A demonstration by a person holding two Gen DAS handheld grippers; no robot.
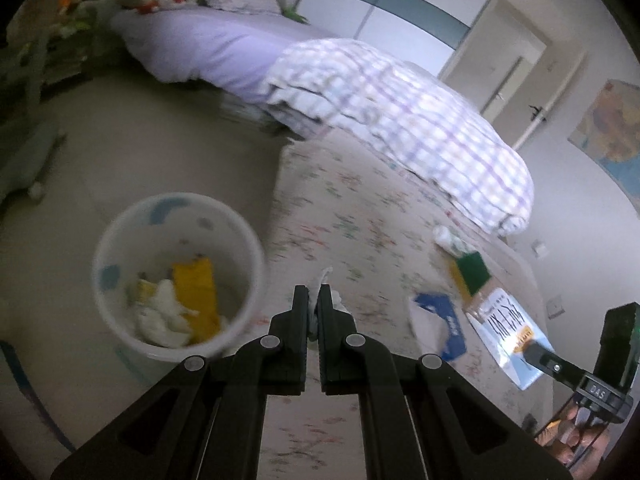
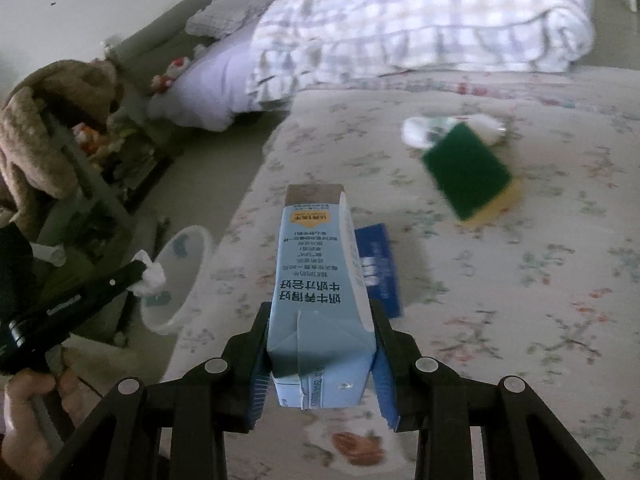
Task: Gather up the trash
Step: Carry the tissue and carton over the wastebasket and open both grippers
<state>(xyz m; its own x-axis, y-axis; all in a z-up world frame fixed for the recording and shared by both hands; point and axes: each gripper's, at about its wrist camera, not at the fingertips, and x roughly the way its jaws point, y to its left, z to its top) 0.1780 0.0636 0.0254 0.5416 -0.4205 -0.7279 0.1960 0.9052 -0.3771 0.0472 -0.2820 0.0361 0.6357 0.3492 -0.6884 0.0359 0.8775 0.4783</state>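
left wrist view: the left claw (image 1: pixel 313 300) is pinched nearly closed on a small crumpled white tissue (image 1: pixel 326 277), over the edge of the floral-print bed (image 1: pixel 360 200). the round white plastic waste bin (image 1: pixel 120 240), already holding yellow and white scraps, stands on the floor at about nine o'clock from the claw tips. judging by this, the step in hand is carrying trash to the bin; next the claw must swing left over the rim and open.

right wrist view: the right claw (image 2: pixel 320 332) grips a light blue rectangular milk carton (image 2: pixel 318 276) by its sides, long axis pointing away toward twelve o'clock. a green-and-yellow sponge (image 2: pixel 468 172) lies at two o'clock; the bin (image 2: pixel 176 284) sits at nine o'clock.
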